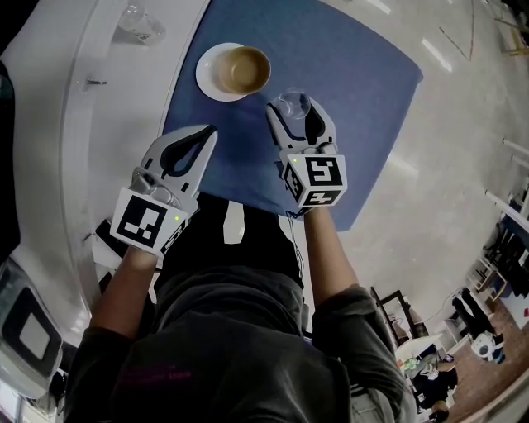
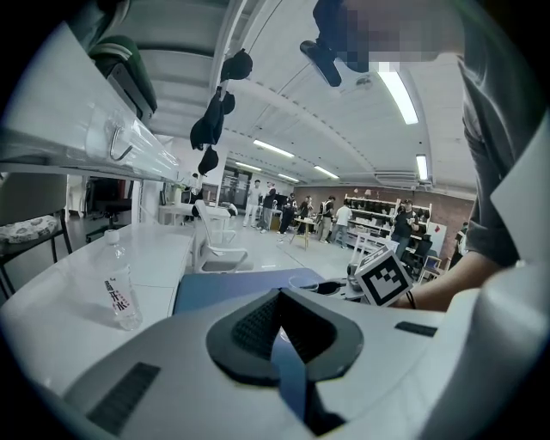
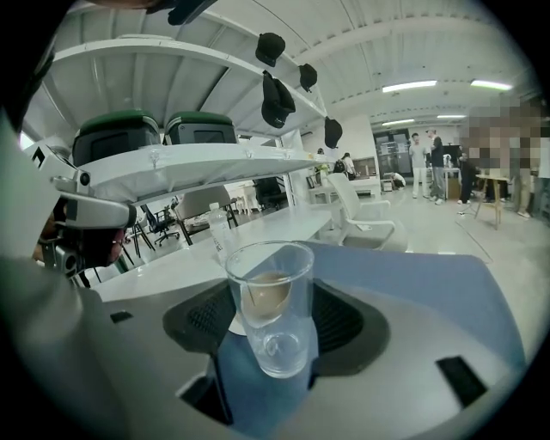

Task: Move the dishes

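Clear glass tumbler (image 3: pixel 273 309) is held between the pads of the right gripper (image 1: pixel 295 111), jaws closed part-way on its wall, above the middle of the blue tabletop (image 1: pixel 372 83) and nearer the near edge than the far one. Whether its base rests on the surface cannot be told. It stands upright, long axis vertical, mouth up and empty. Further in, toward the left edge, a brown bowl (image 1: pixel 248 68) sits on a white saucer (image 1: pixel 208 78), ungripped. The left gripper (image 1: pixel 202 136) hangs near the left edge with its jaws drawn to a narrow slit and nothing between them. Past that edge, a plastic bottle (image 1: pixel 140 23) stands on a white counter (image 1: pixel 132 91). Assessment: early stage; one dish is in hand, with bowl and saucer outstanding.
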{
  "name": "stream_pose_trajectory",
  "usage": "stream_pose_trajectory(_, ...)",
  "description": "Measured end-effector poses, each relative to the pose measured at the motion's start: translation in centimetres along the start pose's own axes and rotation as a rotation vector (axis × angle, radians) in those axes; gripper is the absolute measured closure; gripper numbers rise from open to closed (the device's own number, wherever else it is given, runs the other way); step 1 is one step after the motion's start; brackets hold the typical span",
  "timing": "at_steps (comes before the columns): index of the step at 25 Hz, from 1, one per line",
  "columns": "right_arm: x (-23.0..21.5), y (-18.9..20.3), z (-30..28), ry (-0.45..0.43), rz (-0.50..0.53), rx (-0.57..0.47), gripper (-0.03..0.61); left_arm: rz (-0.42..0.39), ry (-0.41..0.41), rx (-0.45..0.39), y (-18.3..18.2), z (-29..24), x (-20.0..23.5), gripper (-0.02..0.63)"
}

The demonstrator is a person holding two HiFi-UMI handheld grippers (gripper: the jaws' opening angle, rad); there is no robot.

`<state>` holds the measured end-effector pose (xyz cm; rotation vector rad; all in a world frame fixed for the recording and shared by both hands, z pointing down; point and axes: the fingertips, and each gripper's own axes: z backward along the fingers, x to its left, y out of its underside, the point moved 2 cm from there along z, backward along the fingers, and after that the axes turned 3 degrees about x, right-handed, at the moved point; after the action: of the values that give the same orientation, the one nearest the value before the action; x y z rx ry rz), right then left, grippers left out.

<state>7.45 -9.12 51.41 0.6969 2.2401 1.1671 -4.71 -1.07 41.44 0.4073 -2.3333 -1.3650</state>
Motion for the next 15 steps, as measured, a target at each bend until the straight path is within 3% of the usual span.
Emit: stream_pose_trajectory(15,2.1,3.4,-2.2,-0.056,0.028,0.056,0.302,0.046,-0.053,0.027,3.1,1.4,1.1,0.615)
